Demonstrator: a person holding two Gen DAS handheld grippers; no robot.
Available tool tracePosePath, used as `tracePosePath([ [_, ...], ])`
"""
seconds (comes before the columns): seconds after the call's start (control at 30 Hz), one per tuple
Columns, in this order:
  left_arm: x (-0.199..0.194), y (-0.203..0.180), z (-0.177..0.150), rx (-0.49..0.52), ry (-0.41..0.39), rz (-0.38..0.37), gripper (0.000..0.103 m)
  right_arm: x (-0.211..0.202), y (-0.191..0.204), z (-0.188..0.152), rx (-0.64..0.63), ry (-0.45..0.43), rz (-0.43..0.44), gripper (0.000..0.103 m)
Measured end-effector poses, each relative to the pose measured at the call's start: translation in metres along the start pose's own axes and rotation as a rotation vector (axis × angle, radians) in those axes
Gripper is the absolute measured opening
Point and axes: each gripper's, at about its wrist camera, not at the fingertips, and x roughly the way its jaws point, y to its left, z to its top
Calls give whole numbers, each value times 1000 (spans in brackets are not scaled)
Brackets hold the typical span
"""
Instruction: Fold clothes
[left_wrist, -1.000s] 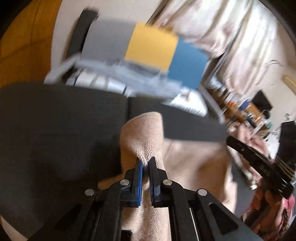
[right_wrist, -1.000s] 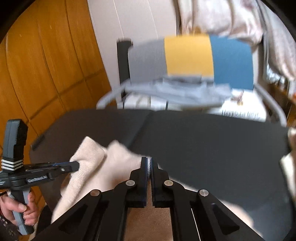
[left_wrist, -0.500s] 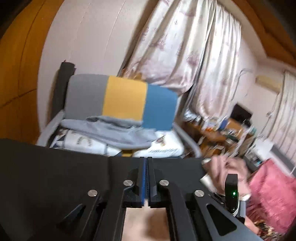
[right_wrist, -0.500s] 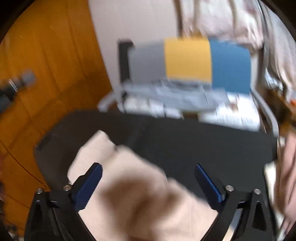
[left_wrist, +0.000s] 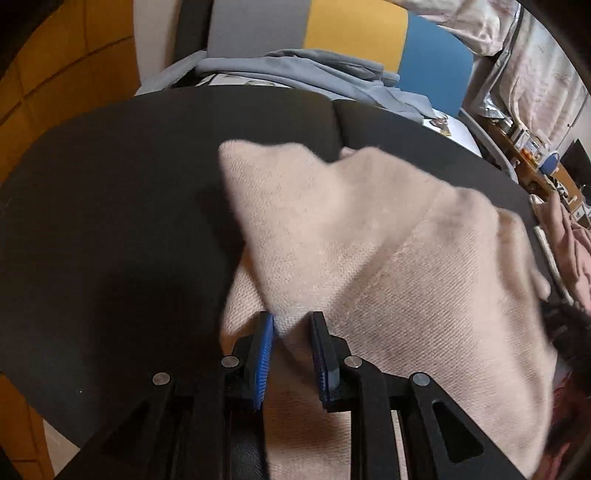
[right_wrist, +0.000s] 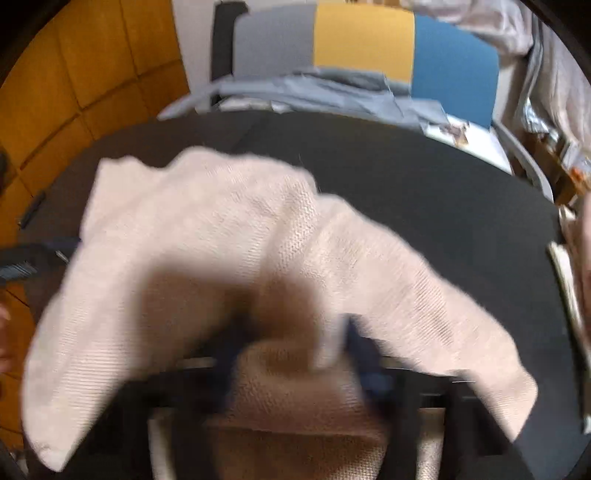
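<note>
A beige knit garment (left_wrist: 388, 251) lies bunched on the dark table (left_wrist: 110, 221). My left gripper (left_wrist: 291, 350) sits low at its near edge. Its blue pads (left_wrist: 266, 350) stand a small gap apart, with a fold of the knit lying between them. In the blurred right wrist view the same garment (right_wrist: 221, 229) is draped over my right gripper (right_wrist: 299, 354). Those dark fingers (right_wrist: 364, 350) stand apart with a hump of cloth between them and are partly hidden by it. The left gripper's tip (right_wrist: 22, 262) shows at that view's left edge.
Behind the table (right_wrist: 406, 177) stands a chair with a grey, yellow and blue back (left_wrist: 351, 29), with a grey-blue garment (left_wrist: 314, 70) heaped on its seat. Curtains (left_wrist: 535, 55) and cluttered shelves are at the right, and pink cloth (left_wrist: 569, 240) lies near the table's right edge. Orange wood flooring is at the left.
The left gripper, shut on the knit a second ago, lifted, came back down, and its pads have parted. The right gripper opened wide, and its fingers now stand closer together under the cloth.
</note>
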Motion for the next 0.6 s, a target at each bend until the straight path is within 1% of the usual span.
tracePosePath([
  [0.07, 0, 1, -6, -21, -48, -4, 23, -20, -8, 9, 30, -77, 20, 9],
  [0.13, 1, -6, -6, 1, -53, 15, 23, -44, -17, 21, 67, -163, 45, 6],
  [0.17, 0, -9, -5, 28, -52, 18, 23, -47, -21, 22, 86, -173, 49, 6],
  [0.23, -2, -6, -2, 21, -39, -41, 23, -48, -28, 23, 120, -180, 52, 6],
  [0.3, -3, 10, 2, -54, -3, -142, 23, -49, -35, 23, 155, -187, 55, 6],
  [0.4, 0, 32, 5, -163, 28, -204, 23, -50, -46, 23, 207, -196, 60, 6],
  [0.43, -1, 38, 6, -194, 21, -224, 23, -50, -50, 23, 224, -200, 62, 6],
  [0.5, -2, 42, 7, -219, 21, -241, 24, -51, -57, 24, 259, -206, 65, 6],
  [0.53, -2, 41, 9, -211, 19, -238, 24, -51, -61, 24, 277, -210, 66, 6],
  [0.6, -2, 33, 13, -170, 9, -209, 26, -49, -69, 18, 291, -198, 70, 6],
])
